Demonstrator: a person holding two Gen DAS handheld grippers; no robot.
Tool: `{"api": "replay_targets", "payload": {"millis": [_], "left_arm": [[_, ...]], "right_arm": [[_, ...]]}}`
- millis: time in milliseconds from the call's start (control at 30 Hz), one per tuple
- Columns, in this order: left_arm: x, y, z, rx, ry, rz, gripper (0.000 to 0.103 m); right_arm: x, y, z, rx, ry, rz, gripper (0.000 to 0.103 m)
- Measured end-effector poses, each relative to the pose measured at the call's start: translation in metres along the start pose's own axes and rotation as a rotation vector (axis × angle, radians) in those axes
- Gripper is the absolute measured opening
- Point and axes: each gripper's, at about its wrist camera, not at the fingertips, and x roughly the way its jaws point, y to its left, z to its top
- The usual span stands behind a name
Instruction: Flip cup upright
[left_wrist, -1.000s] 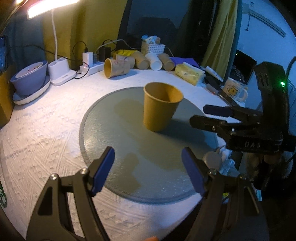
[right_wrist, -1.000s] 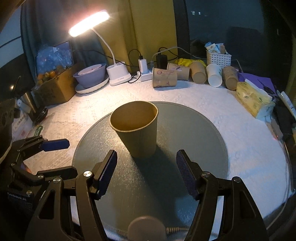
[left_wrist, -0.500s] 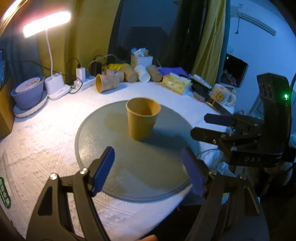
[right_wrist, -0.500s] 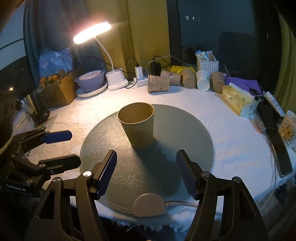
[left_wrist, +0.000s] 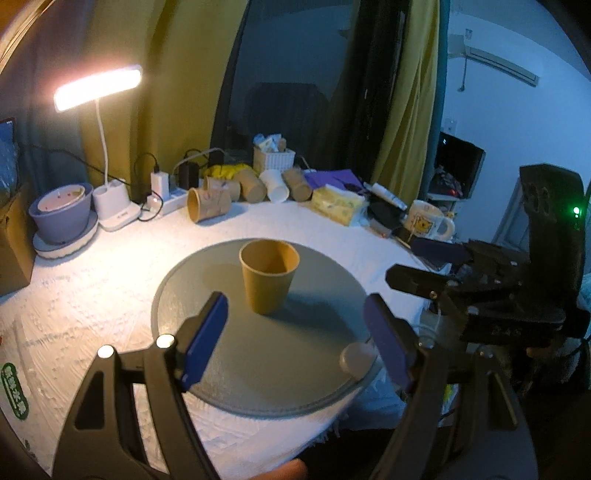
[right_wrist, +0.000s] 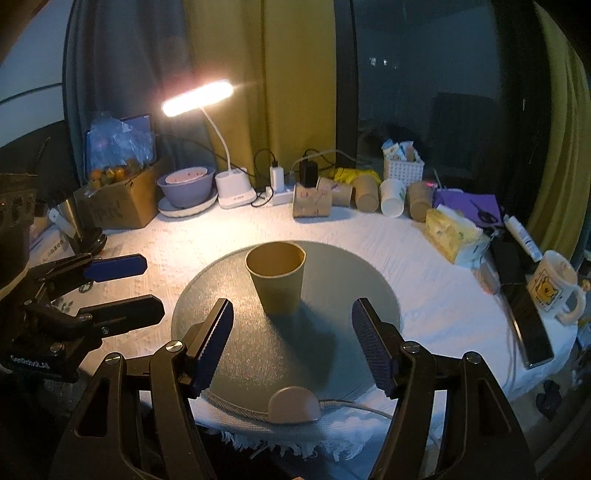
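A tan paper cup (left_wrist: 268, 280) stands upright, mouth up, on a round grey mat (left_wrist: 207, 280); it also shows in the right wrist view (right_wrist: 277, 282) on the mat (right_wrist: 343, 280). My left gripper (left_wrist: 295, 341) is open and empty, well short of the cup. My right gripper (right_wrist: 291, 341) is open and empty, also short of the cup. Each gripper shows in the other's view, the right one (left_wrist: 424, 264) and the left one (right_wrist: 122, 290), both with jaws apart.
Several paper cups (right_wrist: 312, 201) lie on their sides at the table's back by a power strip. A desk lamp (right_wrist: 197, 98), a purple bowl (right_wrist: 186, 186), a tissue pack (right_wrist: 452, 230) and a mug (right_wrist: 554, 286) stand around. A small round puck (right_wrist: 293, 404) sits at the mat's near edge.
Both grippers have drawn back and up from the cup, which now looks smaller and farther. The cup has stayed upright on the mat. Both grippers remain open.
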Motion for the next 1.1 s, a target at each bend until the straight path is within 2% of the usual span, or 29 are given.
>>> {"api": "replay_targets", "payload": {"millis": [67, 133, 667, 867, 1033, 1100], "left_arm": [[-0.004, 0.000, 0.002, -0.001, -0.019, 0.012, 0.082], [-0.010, 0.001, 0.005, -0.012, -0.044, 0.010, 0.093], [-0.042, 0.000, 0.023, -0.009, -0.193, 0.068, 0.093], [-0.054, -0.003, 0.026, 0.007, -0.249, 0.075, 0.093], [-0.067, -0.002, 0.026, 0.002, -0.328, 0.114, 0.093], [-0.071, 0.000, 0.025, -0.003, -0.358, 0.133, 0.093]], "right_arm": [[-0.005, 0.000, 0.002, -0.006, -0.013, -0.004, 0.070], [-0.010, 0.001, 0.006, -0.016, -0.026, -0.010, 0.070], [-0.044, 0.006, 0.028, -0.046, -0.133, -0.051, 0.070], [-0.056, 0.009, 0.029, -0.047, -0.176, -0.076, 0.074], [-0.067, 0.017, 0.029, -0.073, -0.226, -0.125, 0.075], [-0.072, 0.018, 0.029, -0.074, -0.240, -0.117, 0.075]]}}
